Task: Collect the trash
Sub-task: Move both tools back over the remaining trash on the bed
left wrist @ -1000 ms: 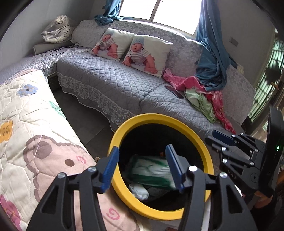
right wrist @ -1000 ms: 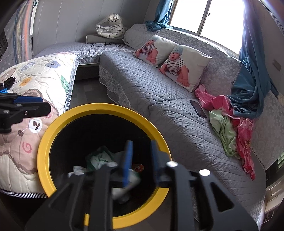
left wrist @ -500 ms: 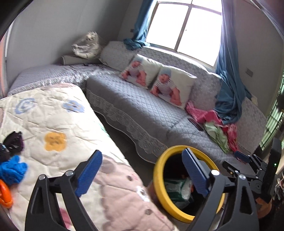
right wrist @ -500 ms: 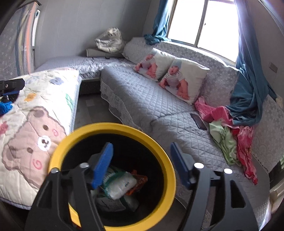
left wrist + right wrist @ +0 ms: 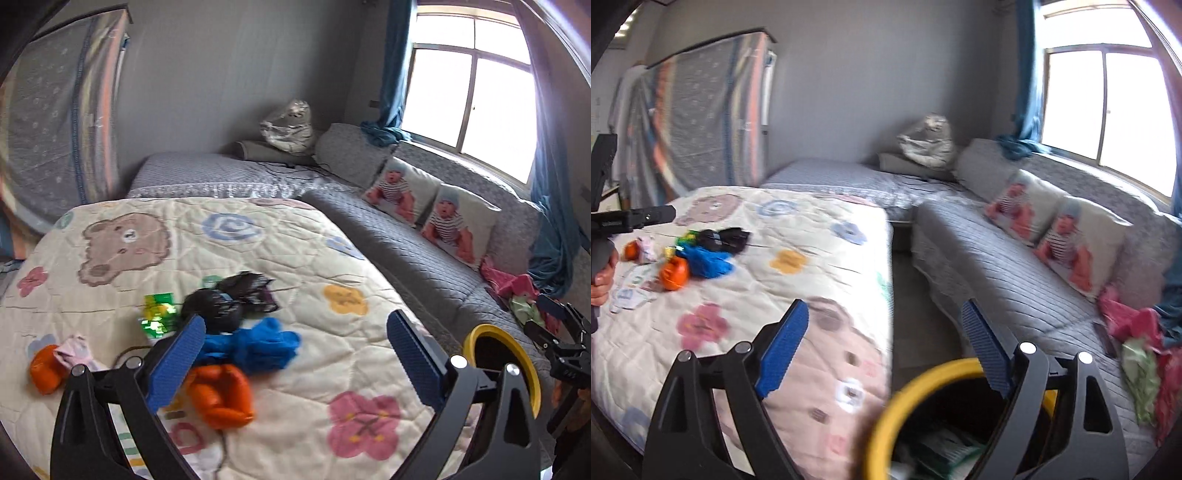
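Note:
My left gripper (image 5: pixel 295 332) hangs over a cartoon quilt (image 5: pixel 332 258), its jaws wide and still opening, with nothing between them. Just ahead lies a trash pile: a blue crumpled piece (image 5: pixel 258 347), an orange one (image 5: pixel 221 395), a black bundle (image 5: pixel 229 299), a green wrapper (image 5: pixel 157 317) and an orange-and-pink scrap (image 5: pixel 48 369). My right gripper (image 5: pixel 884 317) is above the yellow-rimmed bin (image 5: pixel 923 376), jaws also opening and empty. A green-and-white packet (image 5: pixel 942 454) lies inside the bin. In the right wrist view the pile (image 5: pixel 701 258) is far left.
A grey quilted sofa (image 5: pixel 406 251) with two baby-print pillows (image 5: pixel 432 210) runs along the right. Pink and green clothes (image 5: pixel 1137 343) and a dark phone (image 5: pixel 1106 339) lie on it. A narrow floor gap (image 5: pixel 916 314) separates bed and sofa. A person's hand (image 5: pixel 602 280) holds the left gripper.
Both grippers rose from over the bin and swung left toward the quilt. Both pairs of jaws widened from narrow to wide. The trash pile has come into the left wrist view.

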A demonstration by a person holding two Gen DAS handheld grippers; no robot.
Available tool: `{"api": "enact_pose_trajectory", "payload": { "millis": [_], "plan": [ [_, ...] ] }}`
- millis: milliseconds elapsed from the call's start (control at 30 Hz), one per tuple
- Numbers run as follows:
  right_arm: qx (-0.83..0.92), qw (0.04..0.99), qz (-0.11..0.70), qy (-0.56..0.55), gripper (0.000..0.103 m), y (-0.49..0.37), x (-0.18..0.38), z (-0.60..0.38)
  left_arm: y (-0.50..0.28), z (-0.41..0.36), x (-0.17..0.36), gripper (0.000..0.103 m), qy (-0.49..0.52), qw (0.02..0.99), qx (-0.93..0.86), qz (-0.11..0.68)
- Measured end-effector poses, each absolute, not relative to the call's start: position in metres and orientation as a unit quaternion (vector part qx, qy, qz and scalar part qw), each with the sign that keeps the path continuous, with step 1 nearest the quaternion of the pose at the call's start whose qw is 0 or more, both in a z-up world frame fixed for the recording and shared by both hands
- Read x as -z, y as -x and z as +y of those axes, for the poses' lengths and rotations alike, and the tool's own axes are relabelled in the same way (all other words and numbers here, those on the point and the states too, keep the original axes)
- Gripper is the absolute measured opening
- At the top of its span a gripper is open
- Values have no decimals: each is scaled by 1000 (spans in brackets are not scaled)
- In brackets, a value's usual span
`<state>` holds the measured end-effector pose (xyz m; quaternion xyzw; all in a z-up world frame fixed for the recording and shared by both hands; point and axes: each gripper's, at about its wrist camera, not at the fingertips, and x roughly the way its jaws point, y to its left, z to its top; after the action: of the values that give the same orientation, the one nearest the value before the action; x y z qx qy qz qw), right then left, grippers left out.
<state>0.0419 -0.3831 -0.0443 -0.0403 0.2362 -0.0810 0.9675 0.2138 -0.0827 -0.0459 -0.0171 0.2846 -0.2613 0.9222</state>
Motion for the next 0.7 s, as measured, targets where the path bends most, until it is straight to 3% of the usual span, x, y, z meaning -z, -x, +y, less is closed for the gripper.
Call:
{"api": "enact_pose_trajectory", "payload": {
  "millis": [267,700],
  "plan": [
    [-28,969,237,68,81,-103,49,-293,-233,29,59,95,46,941,167,293],
    [-125,950,274,83,81,-161,78,-228,-234,95,85,95,45,943,116,308]
  ]
}}
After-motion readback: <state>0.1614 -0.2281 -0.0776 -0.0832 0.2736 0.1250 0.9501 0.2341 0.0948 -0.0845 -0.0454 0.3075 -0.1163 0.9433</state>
